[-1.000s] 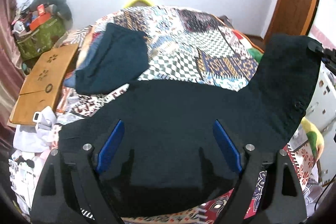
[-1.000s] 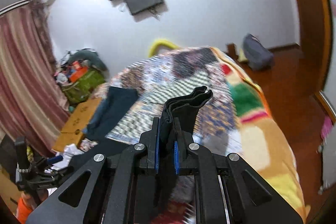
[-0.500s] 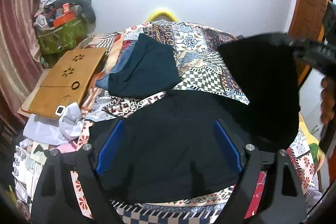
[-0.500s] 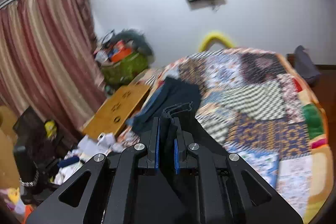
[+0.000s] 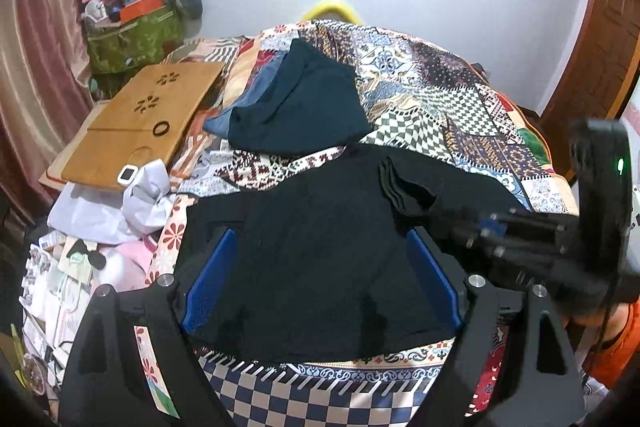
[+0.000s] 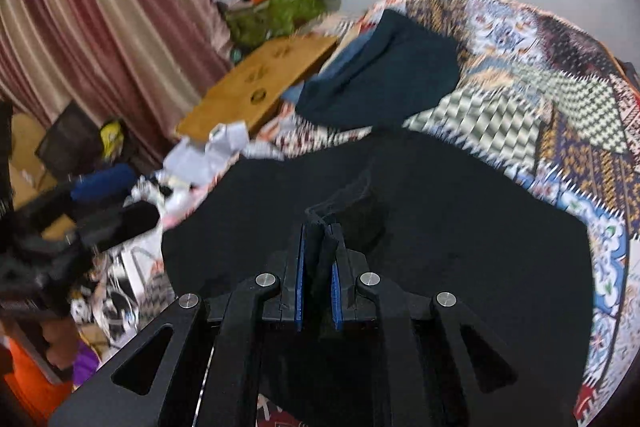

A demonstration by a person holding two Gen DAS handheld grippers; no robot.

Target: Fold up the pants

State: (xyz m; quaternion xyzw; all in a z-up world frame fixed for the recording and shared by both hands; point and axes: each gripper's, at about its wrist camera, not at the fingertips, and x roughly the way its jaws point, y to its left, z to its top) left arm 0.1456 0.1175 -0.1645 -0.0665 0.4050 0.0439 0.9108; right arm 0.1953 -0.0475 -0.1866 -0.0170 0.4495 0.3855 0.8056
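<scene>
Black pants (image 5: 320,227) lie spread on the patchwork bedcover (image 5: 460,107), with one side turned over onto the rest. My left gripper (image 5: 320,267) hovers over the near part of the pants. Its blue pads (image 5: 212,279) stand wide apart and open, with the cloth lying flat beneath them. My right gripper (image 6: 319,239) is shut on a bunched edge of the black pants (image 6: 400,187), low over the middle of the garment. In the left wrist view the right gripper (image 5: 480,227) comes in from the right, and the pinched fold (image 5: 408,183) sticks out beyond its tips.
A folded dark teal garment (image 5: 304,107) lies on the bed behind the pants. At the left are a wooden lap table (image 5: 136,119), crumpled white cloth (image 5: 132,195) and a green bag (image 5: 132,35). A striped curtain (image 6: 100,27) hangs at far left, and a wooden door (image 5: 600,67) stands at right.
The right gripper swung the held edge of the pants from high on the right, across and down onto the rest. The raised flap now lies low. The left gripper stayed open.
</scene>
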